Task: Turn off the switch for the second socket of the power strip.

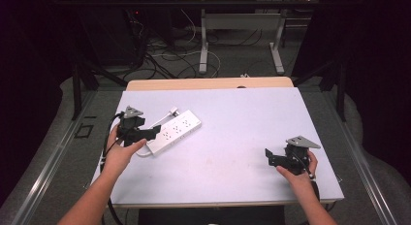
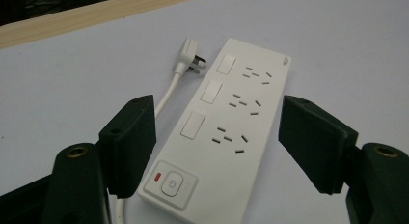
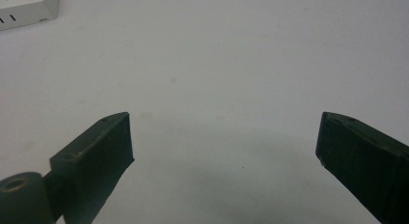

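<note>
power strip (image 1: 174, 130) left of centre in the high view, long axis toward upper right | left gripper (image 2: 217, 151) wide open, straddling its switch end, gripping nothing | right gripper (image 1: 271, 158) lower right, open, empty, farther off

Dim, soft frames; dark surroundings, faint shadows.

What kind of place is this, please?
Probably a lab or recording workspace: a table covered in a white sheet, dark curtains around it, loose cables on the floor, and a power strip near the left gripper.
</note>
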Motion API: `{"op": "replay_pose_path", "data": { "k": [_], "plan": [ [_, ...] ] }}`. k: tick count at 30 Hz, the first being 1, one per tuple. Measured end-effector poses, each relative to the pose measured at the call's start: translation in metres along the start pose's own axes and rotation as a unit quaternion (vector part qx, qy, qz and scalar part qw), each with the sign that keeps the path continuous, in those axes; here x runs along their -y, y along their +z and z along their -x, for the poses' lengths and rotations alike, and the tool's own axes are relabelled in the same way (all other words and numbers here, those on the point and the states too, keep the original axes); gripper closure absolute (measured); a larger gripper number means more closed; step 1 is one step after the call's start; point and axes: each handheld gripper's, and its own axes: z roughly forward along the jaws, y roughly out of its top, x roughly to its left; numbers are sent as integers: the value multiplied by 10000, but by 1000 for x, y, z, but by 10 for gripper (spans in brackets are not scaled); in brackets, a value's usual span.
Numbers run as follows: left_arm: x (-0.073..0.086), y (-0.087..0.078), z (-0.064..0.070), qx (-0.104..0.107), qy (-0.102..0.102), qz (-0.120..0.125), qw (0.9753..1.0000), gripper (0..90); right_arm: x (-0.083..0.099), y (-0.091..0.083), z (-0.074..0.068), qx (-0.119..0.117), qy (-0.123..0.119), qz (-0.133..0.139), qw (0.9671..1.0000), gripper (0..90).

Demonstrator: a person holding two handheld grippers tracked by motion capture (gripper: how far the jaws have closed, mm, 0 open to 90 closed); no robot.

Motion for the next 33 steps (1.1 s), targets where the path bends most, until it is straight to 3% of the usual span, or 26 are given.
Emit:
{"op": "replay_pose_path", "data": {
  "k": [11,23,26,33],
  "plan": [
    [-22,10,-6,78,-385,-85,9992,334,0,0,1,-38,-24,-19,10000,63],
    [-38,22,-11,62,-552,-229,9982,405,1,1,2,-41,-23,-22,10000,69],
    [-40,27,-12,74,-747,-268,9968,408,1,1,2,-46,-2,-24,10000,70],
    [-42,43,-16,-18,-856,-499,9951,449,1,1,2,-77,-36,-29,10000,72]
  ]
}}
